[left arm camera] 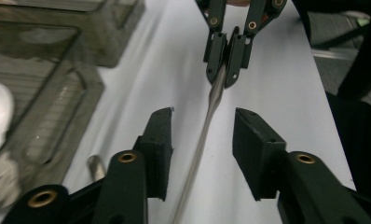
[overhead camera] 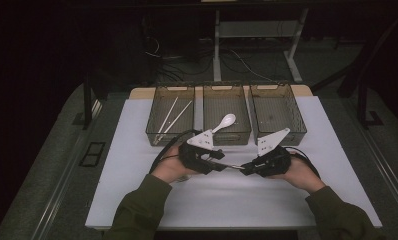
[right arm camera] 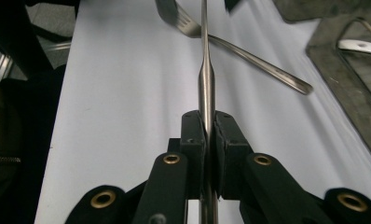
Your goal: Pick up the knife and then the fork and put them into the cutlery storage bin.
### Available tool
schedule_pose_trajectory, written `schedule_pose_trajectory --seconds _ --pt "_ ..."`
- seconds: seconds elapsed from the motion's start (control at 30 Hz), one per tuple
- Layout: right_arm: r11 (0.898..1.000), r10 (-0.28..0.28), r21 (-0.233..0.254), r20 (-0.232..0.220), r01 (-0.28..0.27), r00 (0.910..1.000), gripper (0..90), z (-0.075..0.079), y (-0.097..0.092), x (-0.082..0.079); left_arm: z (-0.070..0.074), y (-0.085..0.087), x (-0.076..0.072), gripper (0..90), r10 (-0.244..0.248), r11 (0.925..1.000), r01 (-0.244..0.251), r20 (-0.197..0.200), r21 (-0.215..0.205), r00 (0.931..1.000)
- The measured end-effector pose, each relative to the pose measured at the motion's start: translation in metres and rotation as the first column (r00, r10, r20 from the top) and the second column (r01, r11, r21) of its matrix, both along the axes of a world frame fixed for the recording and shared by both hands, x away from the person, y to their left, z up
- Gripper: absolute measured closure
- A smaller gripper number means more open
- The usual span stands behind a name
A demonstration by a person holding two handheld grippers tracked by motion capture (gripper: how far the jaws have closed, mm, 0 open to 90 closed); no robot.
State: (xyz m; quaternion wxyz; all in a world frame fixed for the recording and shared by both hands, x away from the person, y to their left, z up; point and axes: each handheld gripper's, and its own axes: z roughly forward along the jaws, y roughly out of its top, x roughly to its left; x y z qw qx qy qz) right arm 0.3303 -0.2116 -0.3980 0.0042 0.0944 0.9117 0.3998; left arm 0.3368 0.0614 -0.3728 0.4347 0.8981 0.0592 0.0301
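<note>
A slim metal utensil (overhead camera: 233,167) hangs level between my two grippers above the white mat. My right gripper (right arm camera: 207,135) is shut on its handle (right arm camera: 206,79), pads pressed together on the shaft. My left gripper (left arm camera: 202,140) is open; the utensil (left arm camera: 207,121) passes through the gap and neither pad touches it. The left gripper view also shows the right gripper (left arm camera: 228,60) farther off, clamped on the same shaft. In the high view the left gripper (overhead camera: 221,162) and right gripper (overhead camera: 243,167) face each other tip to tip. The utensil's head is hidden.
A metal fork (right arm camera: 249,56) lies on the white mat (overhead camera: 137,165) under the held utensil. Three see-through trays stand at the back: the left one (overhead camera: 169,136) holds chopsticks (overhead camera: 171,117), the middle one (overhead camera: 234,136) a white spoon (overhead camera: 224,121), and the right one (overhead camera: 287,107).
</note>
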Motion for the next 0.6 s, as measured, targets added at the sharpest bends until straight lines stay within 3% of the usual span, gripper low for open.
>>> schedule_pose_trajectory --seconds 0.23,0.37,0.6 --pt "0.996 -0.09 -0.006 -0.002 0.09 0.9959 83.1 0.005 -0.017 0.004 0.005 0.027 -0.005 45.2 0.103 0.9913 -0.103 -0.002 -0.082 0.9947" --pt "0.994 -0.114 0.0 -0.01 0.114 0.9935 83.1 0.007 -0.026 0.004 0.005 0.045 -0.005 40.0 0.177 0.9791 -0.176 0.001 -0.101 0.9841" --pt "0.979 -0.2 0.019 -0.018 0.201 0.9796 83.1 0.014 -0.044 0.009 0.001 0.066 -0.013 34.4 0.238 0.9652 -0.239 -0.02 -0.106 0.971"
